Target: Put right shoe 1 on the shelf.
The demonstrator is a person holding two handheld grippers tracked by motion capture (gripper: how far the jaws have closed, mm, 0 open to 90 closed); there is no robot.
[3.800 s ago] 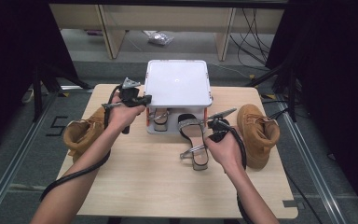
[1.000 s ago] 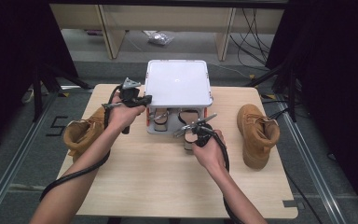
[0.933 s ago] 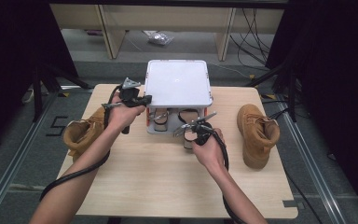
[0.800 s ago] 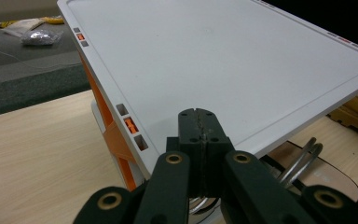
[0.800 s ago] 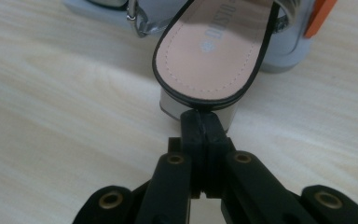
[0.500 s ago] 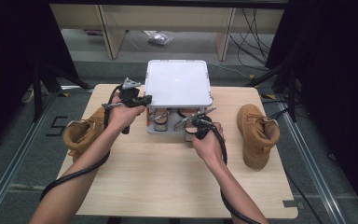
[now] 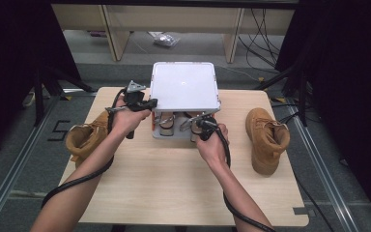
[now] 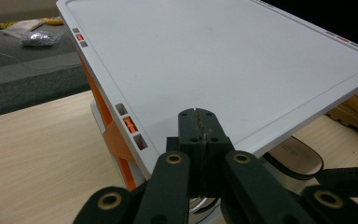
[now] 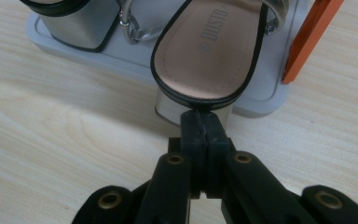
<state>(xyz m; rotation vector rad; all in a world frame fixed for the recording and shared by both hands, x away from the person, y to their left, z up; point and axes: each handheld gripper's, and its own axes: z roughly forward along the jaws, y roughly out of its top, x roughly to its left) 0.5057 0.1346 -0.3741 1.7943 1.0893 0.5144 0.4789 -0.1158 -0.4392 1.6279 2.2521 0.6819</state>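
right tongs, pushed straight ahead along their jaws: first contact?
Likely the heel end of the sandal on the rack's bottom shelf. The right tongs, jaws shut, already sit at its rear edge, over the block heel. I can't tell whether they touch yet.

Sandal [image 9: 214,51] toe cut off by top edge of right gripper view; strap end blurred. In high view, both sandals mostly hidden under white lid [image 7: 185,87]. Left gripper [image 8: 199,135] jaw tips pressed against lid edge; contact underneath hidden. Insole print too small to read surely. Left boot [image 7: 84,137] partly hidden behind forearm. Second sandal [image 8: 293,158] half hidden under lid in left gripper view.
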